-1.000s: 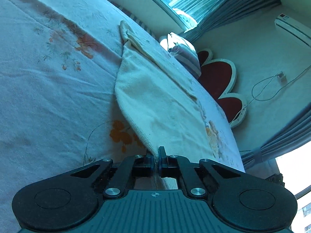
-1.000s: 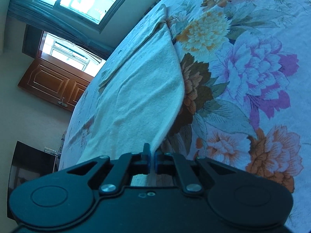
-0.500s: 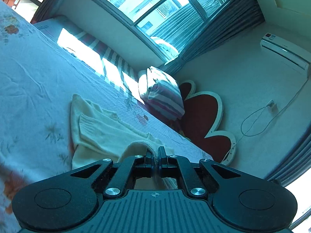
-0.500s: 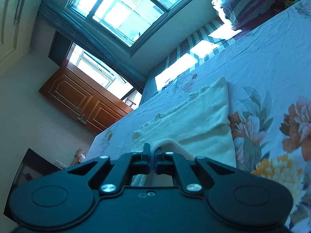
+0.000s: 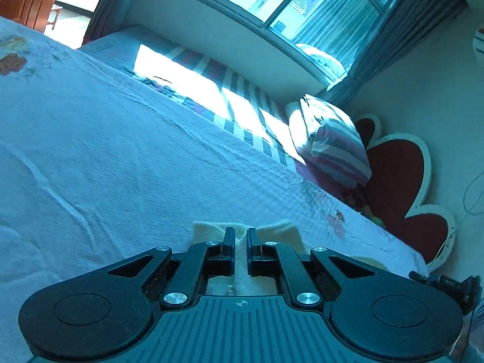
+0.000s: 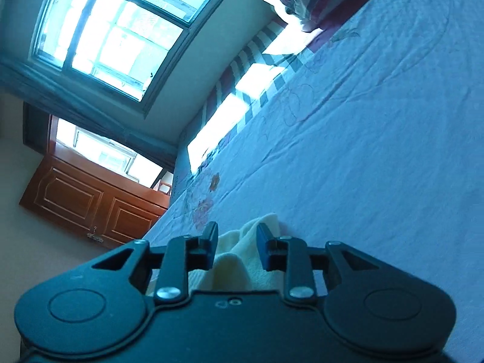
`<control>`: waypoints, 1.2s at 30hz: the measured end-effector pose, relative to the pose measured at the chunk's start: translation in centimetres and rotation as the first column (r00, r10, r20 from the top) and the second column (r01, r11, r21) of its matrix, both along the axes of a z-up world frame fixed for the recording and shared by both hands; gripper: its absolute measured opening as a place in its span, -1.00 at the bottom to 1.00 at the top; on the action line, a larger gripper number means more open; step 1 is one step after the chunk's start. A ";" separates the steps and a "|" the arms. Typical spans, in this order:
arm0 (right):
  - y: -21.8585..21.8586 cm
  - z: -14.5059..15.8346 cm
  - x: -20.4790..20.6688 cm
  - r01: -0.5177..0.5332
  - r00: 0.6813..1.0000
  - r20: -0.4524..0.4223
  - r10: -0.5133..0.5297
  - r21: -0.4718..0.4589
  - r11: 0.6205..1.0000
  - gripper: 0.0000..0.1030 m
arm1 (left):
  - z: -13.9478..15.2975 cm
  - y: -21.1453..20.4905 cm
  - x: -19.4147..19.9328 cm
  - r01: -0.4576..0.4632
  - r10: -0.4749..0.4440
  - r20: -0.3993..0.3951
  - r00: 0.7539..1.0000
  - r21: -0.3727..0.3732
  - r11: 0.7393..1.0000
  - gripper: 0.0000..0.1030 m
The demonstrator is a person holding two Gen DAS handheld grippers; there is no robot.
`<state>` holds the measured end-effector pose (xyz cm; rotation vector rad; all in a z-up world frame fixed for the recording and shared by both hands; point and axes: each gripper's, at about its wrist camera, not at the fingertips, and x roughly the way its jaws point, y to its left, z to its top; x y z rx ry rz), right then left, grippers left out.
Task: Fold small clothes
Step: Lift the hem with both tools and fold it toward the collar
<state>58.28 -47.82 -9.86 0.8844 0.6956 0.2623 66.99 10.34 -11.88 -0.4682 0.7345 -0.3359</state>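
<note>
Your left gripper [image 5: 240, 239] sits low over the bed [image 5: 121, 157], jaws drawn narrow with a slim gap, and a fold of the cream garment [image 5: 273, 230] stands between them; whether the pads actually pinch it you cannot tell from here. The cloth bunches just ahead of the fingertips and runs back under the gripper body, so its long axis and heading are hidden. It looks soft and napped, like fleece or terry, with rounded, lumpy edges.

Your right gripper [image 6: 237, 237] has its jaws spread wide, and the same cream garment [image 6: 242, 260] rises in a loose peak in the gap, touching neither finger clearly.

Under both grippers lies a pale blue bedspread with a fine woven texture, long shallow wrinkles and faded floral prints near its edges. A striped sheet [image 5: 242, 96] shows at the far side in a bright patch of sun. A striped pillow [image 5: 332, 142] leans by a red, petal-shaped headboard [image 5: 399, 175] with a white rim. Beyond are a large window [image 6: 106, 30], grey curtains [image 5: 423, 24], cream walls and a brown panelled wooden cabinet [image 6: 84, 202].
</note>
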 end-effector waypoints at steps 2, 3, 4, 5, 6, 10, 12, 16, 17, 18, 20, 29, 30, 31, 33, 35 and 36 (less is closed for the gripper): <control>0.6 1.0 -0.8 -0.085 0.995 0.051 0.091 -0.117 0.989 -0.43 | 0.1 -0.4 0.0 0.052 -0.052 0.013 0.999 0.053 0.997 -0.92; 1.0 1.2 -1.0 -0.107 0.991 0.062 0.118 -0.160 0.981 -0.40 | 0.2 -0.7 0.4 0.089 -0.090 0.016 0.996 0.061 0.994 -0.91; 1.6 1.5 -1.0 -0.127 0.987 0.066 0.144 -0.211 0.969 -0.29 | 0.3 -1.0 0.8 0.116 -0.118 0.017 0.993 0.069 0.991 -0.91; 2.3 2.0 -0.9 -0.144 0.983 0.069 0.167 -0.257 0.956 -0.21 | 0.2 -1.5 0.9 0.133 -0.135 0.020 0.991 0.080 0.988 -0.91; 2.8 2.1 -0.9 -0.155 0.981 0.073 0.182 -0.284 0.946 -0.11 | 0.5 -1.9 1.2 0.144 -0.147 0.018 0.989 0.100 0.984 -0.91; 4.4 2.3 -0.3 -0.193 0.971 0.068 0.228 -0.331 0.924 -0.15 | 0.6 -3.2 1.8 0.177 -0.180 0.005 0.984 0.156 0.972 -0.89; 5.2 2.6 0.2 -0.223 0.961 0.070 0.268 -0.378 0.898 -0.15 | 0.6 -3.5 2.1 0.176 -0.178 0.000 0.984 0.165 0.970 -0.88; 6.3 2.4 2.1 -0.256 0.951 0.042 0.307 -0.454 0.854 -0.18 | 0.7 -3.9 3.9 0.163 -0.164 -0.008 0.986 0.181 0.970 -0.88; 6.3 2.2 2.5 -0.244 0.957 0.036 0.289 -0.444 0.862 -0.22 | 0.7 -3.9 4.2 0.146 -0.146 -0.012 0.989 0.171 0.975 -0.88; 6.0 1.9 3.4 -0.213 0.969 0.025 0.246 -0.418 0.883 -0.29 | 0.7 -4.0 4.3 0.135 -0.134 -0.013 0.991 0.158 0.978 -0.88; 5.5 2.0 3.9 -0.146 0.985 0.026 0.171 -0.407 0.902 -0.28 | 1.1 -4.0 3.9 0.123 -0.123 -0.007 0.992 0.155 0.980 -0.88; 2.9 2.9 -7.3 -0.219 0.974 0.000 0.227 -0.268 0.938 -0.21 | 0.2 0.1 -8.5 0.234 -0.236 -0.072 0.969 -0.033 0.972 -0.88; 2.6 2.5 -8.4 -0.232 0.972 -0.024 0.233 -0.246 0.941 -0.28 | -0.2 0.2 -10.0 0.245 -0.248 -0.082 0.965 -0.046 0.969 -0.88; 2.4 2.1 -9.7 -0.251 0.968 -0.048 0.246 -0.209 0.945 -0.36 | -0.5 0.3 -11.1 0.254 -0.259 -0.087 0.962 -0.065 0.965 -0.88; 2.4 1.6 -11.5 -0.271 0.963 -0.067 0.263 -0.186 0.945 -0.46 | -1.0 0.3 -12.8 0.260 -0.267 -0.093 0.959 -0.082 0.962 -0.88; 2.4 1.4 -12.8 -0.274 0.961 -0.075 0.265 -0.175 0.946 -0.46 | -1.7 0.8 -13.8 0.232 -0.245 -0.107 0.964 -0.119 0.965 -0.88; 2.4 1.3 -13.3 -0.268 0.963 -0.075 0.259 -0.161 0.950 -0.46 | -2.1 1.1 -14.1 0.220 -0.236 -0.114 0.965 -0.138 0.966 -0.88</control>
